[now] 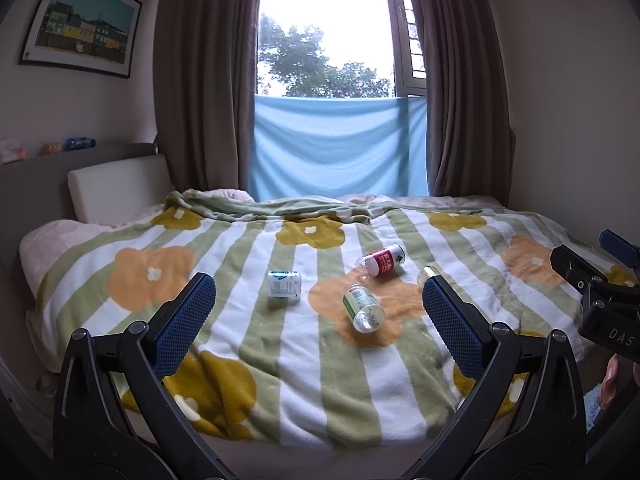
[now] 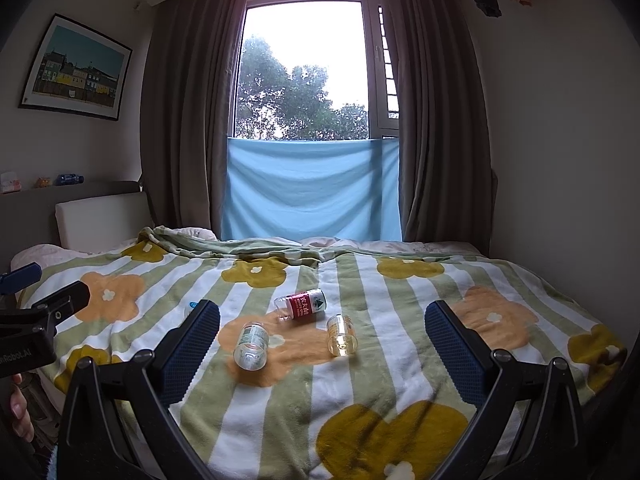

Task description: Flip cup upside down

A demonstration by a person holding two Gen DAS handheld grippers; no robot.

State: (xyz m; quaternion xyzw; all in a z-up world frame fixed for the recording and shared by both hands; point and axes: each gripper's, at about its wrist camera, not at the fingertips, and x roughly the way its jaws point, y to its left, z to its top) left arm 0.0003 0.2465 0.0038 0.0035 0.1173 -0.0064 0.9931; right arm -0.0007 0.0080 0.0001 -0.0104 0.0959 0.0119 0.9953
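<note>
A: What do we see on the bed?

B: We see a bed covered by a green-and-white striped fleece blanket with orange and mustard flowers (image 2: 360,380). Near the centre of both frames lie four small clear plastic cups, each on its side: a red-labelled cup (image 2: 303,304) farthest back, a green-labelled cup (image 2: 251,346) in front and to its left, and a plain yellowish cup (image 2: 340,335) to the right. A white cup with a teal label (image 1: 284,286) lies left of centre in the left wrist frame; in the right wrist frame it is mostly hidden behind a finger.

A: And our grippers?

B: The left gripper (image 1: 320,316) fills the bottom of its frame, jaws wide apart and holding nothing, above the blanket's near part. The right gripper (image 2: 322,344) sits likewise, jaws spread, empty. Neither touches a cup.

A: Behind the bed?

B: A window with brown curtains (image 1: 200,80) and a pale blue cloth (image 1: 336,148) across its lower half, upper centre.
</note>
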